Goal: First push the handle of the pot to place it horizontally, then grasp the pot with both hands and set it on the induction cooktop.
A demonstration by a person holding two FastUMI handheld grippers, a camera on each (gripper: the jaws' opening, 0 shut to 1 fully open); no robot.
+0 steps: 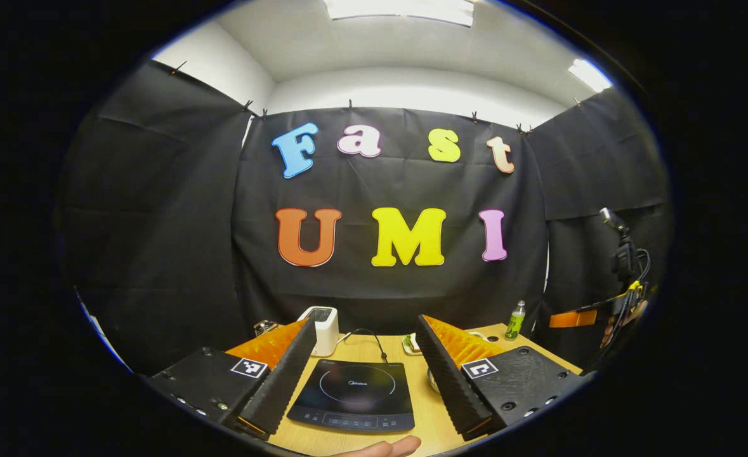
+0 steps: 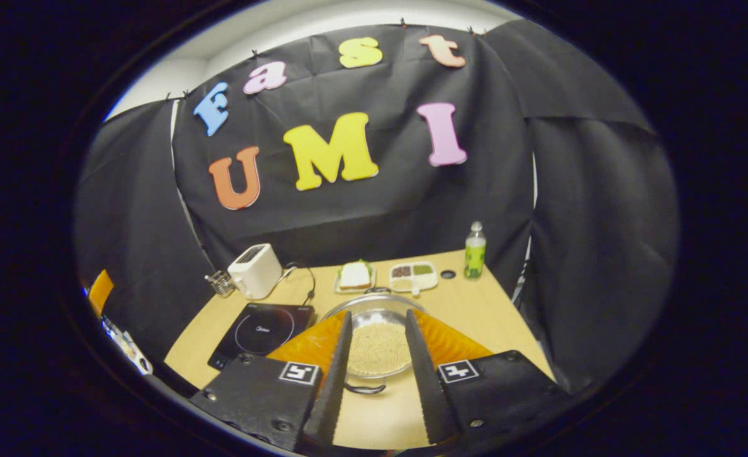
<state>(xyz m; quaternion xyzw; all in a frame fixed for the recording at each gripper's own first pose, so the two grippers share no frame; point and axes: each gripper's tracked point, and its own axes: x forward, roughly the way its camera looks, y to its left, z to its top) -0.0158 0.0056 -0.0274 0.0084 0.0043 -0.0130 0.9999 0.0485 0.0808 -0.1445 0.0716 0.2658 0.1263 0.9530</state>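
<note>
A shiny metal pot (image 2: 377, 346) with a pale grainy inside stands on the wooden table (image 2: 475, 304), right of the black induction cooktop (image 2: 262, 330). Its dark curved handle (image 2: 364, 388) points toward the camera in the right gripper view. My right gripper (image 2: 379, 315) is open, and the pot shows between its two fingers, a little beyond them. My left gripper (image 1: 367, 327) hangs open over the table's near edge, and the cooktop (image 1: 351, 393) lies framed between its fingers with nothing held.
At the back stand a white toaster (image 2: 254, 271), a sandwich plate (image 2: 354, 277), a divided snack tray (image 2: 413, 275) and a green bottle (image 2: 474, 251). A cable (image 1: 374, 339) runs from the cooktop's rear. A hand (image 1: 627, 317) shows far right; a fingertip (image 1: 386, 447) sits at the bottom.
</note>
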